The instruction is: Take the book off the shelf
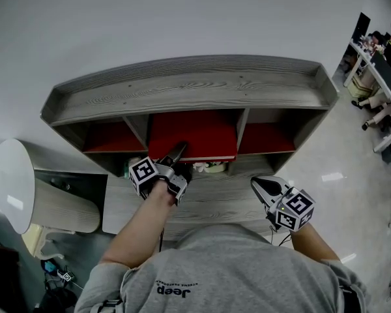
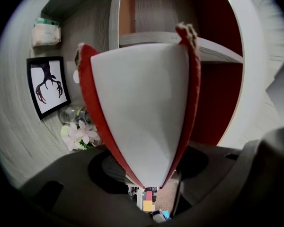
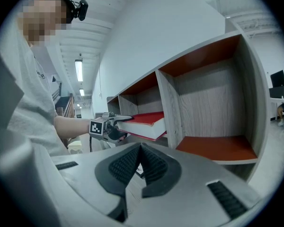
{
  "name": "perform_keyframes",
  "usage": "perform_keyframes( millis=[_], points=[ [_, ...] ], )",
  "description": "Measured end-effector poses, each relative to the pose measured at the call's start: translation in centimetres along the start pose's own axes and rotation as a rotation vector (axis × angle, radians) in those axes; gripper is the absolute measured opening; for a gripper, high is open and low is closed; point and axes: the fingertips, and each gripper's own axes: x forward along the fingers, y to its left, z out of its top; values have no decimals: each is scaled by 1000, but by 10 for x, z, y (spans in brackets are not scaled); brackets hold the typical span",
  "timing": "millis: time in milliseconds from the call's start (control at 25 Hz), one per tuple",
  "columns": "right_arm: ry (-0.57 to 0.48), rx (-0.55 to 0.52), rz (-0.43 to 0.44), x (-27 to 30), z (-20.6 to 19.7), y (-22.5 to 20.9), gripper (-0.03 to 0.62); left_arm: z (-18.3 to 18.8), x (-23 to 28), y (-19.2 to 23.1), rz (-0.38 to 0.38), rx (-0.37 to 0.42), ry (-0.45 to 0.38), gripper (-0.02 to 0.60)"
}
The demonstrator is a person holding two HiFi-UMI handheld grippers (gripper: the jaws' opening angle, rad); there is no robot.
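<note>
Left gripper view shows the left gripper (image 2: 146,168) with its jaws clamped on the page edge of the red-covered book (image 2: 142,103), which lies flat, jutting partway out of the middle compartment of the grey wooden shelf (image 1: 182,87), while the right gripper (image 3: 141,161) hangs apart, jaws pressed together on nothing.

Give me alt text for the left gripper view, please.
A red book with white page edges fills the view, gripped by the left gripper. Behind it are a wooden shelf and, at left, a framed picture and pale flowers.
</note>
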Motion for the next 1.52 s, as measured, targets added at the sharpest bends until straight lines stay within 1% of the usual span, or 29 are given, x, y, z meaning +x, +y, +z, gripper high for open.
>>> perform_keyframes(
  millis=[160, 360, 720, 1000, 1320, 1520],
  points=[
    [-7, -1, 9, -2, 1, -3, 5, -12, -12, -7, -4, -36, -2, 264],
    [-16, -11, 32, -4, 5, -6, 5, -20, -26, -14, -35, -42, -19, 262],
    [-35, -29, 70, -12, 11, -17, 5, -39, -55, -28, -70, -24, -63, 261],
    [-37, -58, 115, -14, 14, -17, 5, -56, -76, -37, -96, -8, -92, 259],
    [-40, -77, 165, -12, 14, -13, 5, -72, -109, -43, -108, 6, -132, 259],
    [-45, -81, 198, -4, 15, -5, 5, -73, -134, -47, -106, 24, -162, 259]
  ],
)
